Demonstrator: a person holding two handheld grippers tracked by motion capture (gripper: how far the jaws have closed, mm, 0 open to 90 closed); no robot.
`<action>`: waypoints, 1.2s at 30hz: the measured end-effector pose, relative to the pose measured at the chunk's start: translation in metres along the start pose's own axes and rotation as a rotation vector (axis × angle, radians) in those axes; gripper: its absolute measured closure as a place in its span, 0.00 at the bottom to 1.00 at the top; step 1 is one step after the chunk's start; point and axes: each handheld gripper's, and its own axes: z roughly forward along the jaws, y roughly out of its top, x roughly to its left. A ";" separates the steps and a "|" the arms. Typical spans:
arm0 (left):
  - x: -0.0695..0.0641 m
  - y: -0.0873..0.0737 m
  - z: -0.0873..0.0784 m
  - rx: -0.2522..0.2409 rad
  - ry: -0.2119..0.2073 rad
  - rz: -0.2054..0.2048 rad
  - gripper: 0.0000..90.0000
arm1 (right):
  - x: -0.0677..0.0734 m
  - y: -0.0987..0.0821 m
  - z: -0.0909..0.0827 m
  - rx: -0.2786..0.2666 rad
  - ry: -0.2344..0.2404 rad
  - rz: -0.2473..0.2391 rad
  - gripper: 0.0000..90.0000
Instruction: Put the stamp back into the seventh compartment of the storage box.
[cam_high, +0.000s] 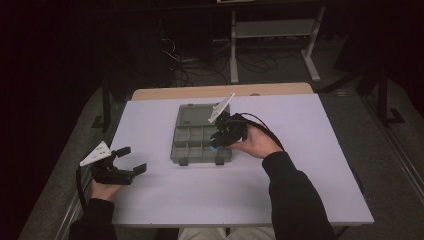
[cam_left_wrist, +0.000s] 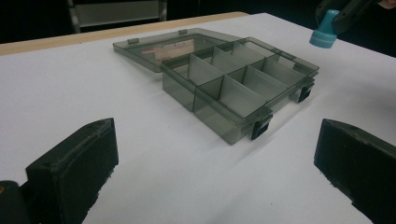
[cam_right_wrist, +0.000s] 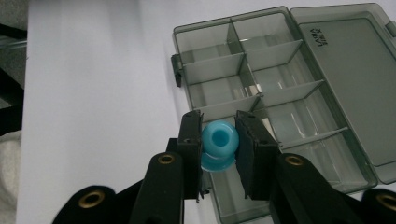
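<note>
Blue piece held over the front of the open organiser box, ready to be lowered into a compartment.

The right gripper has its two jaws closed flat on a small blue spool-shaped piece, its hollow end facing the camera, and holds it above the front row of the smoky-grey organiser box, near the latch-side wall. To do this well, I judge the piece should be centred over one compartment before lowering, clear of the thin dividers, then released only once it is low between the walls so it cannot bounce out. Which compartment lies directly beneath is hard to tell from this angle. The box's lid lies folded open flat behind it. The left gripper rests well left of the box on the white table, jaws spread wide and empty.
</note>
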 end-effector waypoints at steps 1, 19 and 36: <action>0.000 0.000 0.000 0.001 0.000 0.001 0.00 | -0.001 0.000 0.001 -0.001 -0.002 0.005 0.79; 0.000 0.000 0.001 0.003 -0.004 0.002 0.00 | -0.014 0.005 0.026 0.011 -0.008 0.039 0.79; 0.001 0.000 0.001 0.003 -0.006 0.004 0.00 | -0.015 0.004 0.053 0.058 -0.005 0.029 0.79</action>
